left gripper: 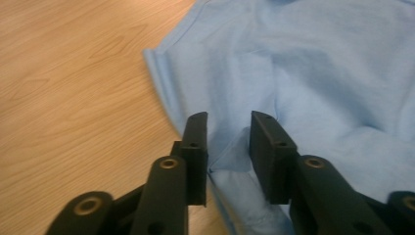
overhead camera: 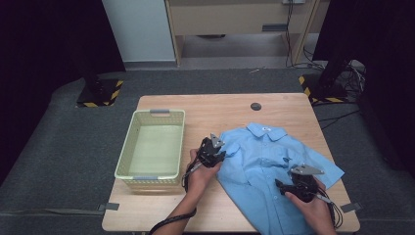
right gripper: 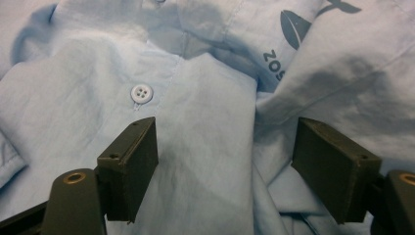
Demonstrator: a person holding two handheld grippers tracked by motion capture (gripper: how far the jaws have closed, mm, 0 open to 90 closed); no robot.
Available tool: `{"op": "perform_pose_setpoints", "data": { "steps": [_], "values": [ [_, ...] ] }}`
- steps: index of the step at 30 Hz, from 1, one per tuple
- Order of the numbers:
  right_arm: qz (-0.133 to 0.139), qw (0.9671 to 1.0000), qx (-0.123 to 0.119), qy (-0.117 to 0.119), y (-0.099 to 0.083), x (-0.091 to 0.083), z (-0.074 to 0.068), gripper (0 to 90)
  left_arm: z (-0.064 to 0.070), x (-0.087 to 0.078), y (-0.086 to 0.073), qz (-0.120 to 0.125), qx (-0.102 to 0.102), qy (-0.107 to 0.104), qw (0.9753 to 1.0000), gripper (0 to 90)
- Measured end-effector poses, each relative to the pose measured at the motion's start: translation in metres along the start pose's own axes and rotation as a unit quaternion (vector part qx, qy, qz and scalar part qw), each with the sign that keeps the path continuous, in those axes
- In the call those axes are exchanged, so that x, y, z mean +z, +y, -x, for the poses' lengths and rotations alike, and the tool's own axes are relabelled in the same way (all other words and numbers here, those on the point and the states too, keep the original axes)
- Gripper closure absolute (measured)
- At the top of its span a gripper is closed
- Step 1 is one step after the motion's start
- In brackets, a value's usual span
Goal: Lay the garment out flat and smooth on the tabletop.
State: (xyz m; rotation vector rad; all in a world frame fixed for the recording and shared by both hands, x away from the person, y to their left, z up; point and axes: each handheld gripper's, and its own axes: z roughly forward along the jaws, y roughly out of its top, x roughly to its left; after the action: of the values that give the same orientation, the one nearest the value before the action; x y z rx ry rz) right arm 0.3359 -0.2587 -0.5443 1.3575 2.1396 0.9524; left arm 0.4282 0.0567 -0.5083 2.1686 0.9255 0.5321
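We see the light blue short-sleeved cotton shirt (overhead camera: 266,166) lying collar toward the frame's top, left gripper (overhead camera: 219,157) part-open at its sleeve edge, right gripper (overhead camera: 283,187) wide open, pale green plastic basket (overhead camera: 128,147) at left.

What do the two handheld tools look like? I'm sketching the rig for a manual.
The left black two-jaw tool and the right black two-jaw tool are both matte black, each topped by a grey three-cornered plate. The jaws are flat rectangular black blocks on arms with round brass-coloured rivets. A black cable trails back along the left forearm, another from the right tool. No sleeves show.
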Motion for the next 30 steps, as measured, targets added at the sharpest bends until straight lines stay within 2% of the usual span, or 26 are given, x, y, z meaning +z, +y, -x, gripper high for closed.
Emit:
{"op": "perform_pose_setpoints", "data": {
  "steps": [2, 4, 9, 12, 14, 16, 18, 21, 23, 25, 28, 30],
  "values": [
    [-0.007, 1.0, -0.002, 0.0, 0.003, 0.001, 0.0, 24.3, 0.004, 0.0, 0.004, 0.013, 0.001, -0.004, 0.9999, 56.0],
    [-0.01, 0.9999, -0.005, 0.002, 0.007, 0.002, 0.0, 24.4, 0.008, 0.0, 0.009, 0.019, 0.008, -0.01, 0.9997, 52.7],
    [0.006, 0.9999, -0.009, 0.012, 0.022, -0.007, 0.003, 26.9, 0.019, -0.001, 0.022, 0.034, 0.014, -0.021, 0.9991, 45.4],
    [0.019, 0.9994, -0.018, 0.021, 0.033, -0.012, 0.006, 33.7, 0.023, 0.008, 0.027, 0.023, 0.023, -0.022, 0.9992, 43.9],
    [0.023, 0.9992, -0.023, 0.023, 0.037, -0.013, 0.007, 36.4, 0.023, 0.017, 0.028, 0.011, 0.025, -0.019, 0.9995, 43.5],
    [0.012, 0.9991, -0.033, 0.024, 0.037, -0.01, 0.006, 36.1, 0.021, 0.027, 0.028, -0.002, 0.029, -0.011, 0.9995, 42.9],
    [0.01, 0.9987, -0.041, 0.027, 0.037, -0.006, 0.005, 36.0, 0.018, 0.035, 0.027, -0.01, 0.023, -0.005, 0.9997, 43.2],
    [0.033, 0.9985, -0.025, 0.035, 0.041, -0.013, 0.006, 36.2, 0.016, 0.044, 0.024, -0.017, 0.023, -0.004, 0.9996, 43.1],
    [0.034, 0.9984, -0.029, 0.036, 0.044, -0.016, 0.007, 35.0, 0.014, 0.05, 0.023, -0.024, 0.02, -0.003, 0.9995, 43.3],
    [0.033, 0.9983, -0.036, 0.031, 0.047, -0.014, 0.011, 33.9, 0.013, 0.054, 0.021, -0.024, 0.013, -0.001, 0.9996, 44.5],
    [0.034, 0.9985, -0.032, 0.028, 0.05, -0.008, 0.02, 33.8, 0.012, 0.059, 0.021, -0.017, 0.003, -0.008, 0.9998, 46.8],
    [0.026, 0.9986, -0.034, 0.031, 0.05, 0.0, 0.024, 33.9, 0.011, 0.06, 0.022, -0.017, 0.001, -0.018, 0.9997, 51.6]
  ]
}}
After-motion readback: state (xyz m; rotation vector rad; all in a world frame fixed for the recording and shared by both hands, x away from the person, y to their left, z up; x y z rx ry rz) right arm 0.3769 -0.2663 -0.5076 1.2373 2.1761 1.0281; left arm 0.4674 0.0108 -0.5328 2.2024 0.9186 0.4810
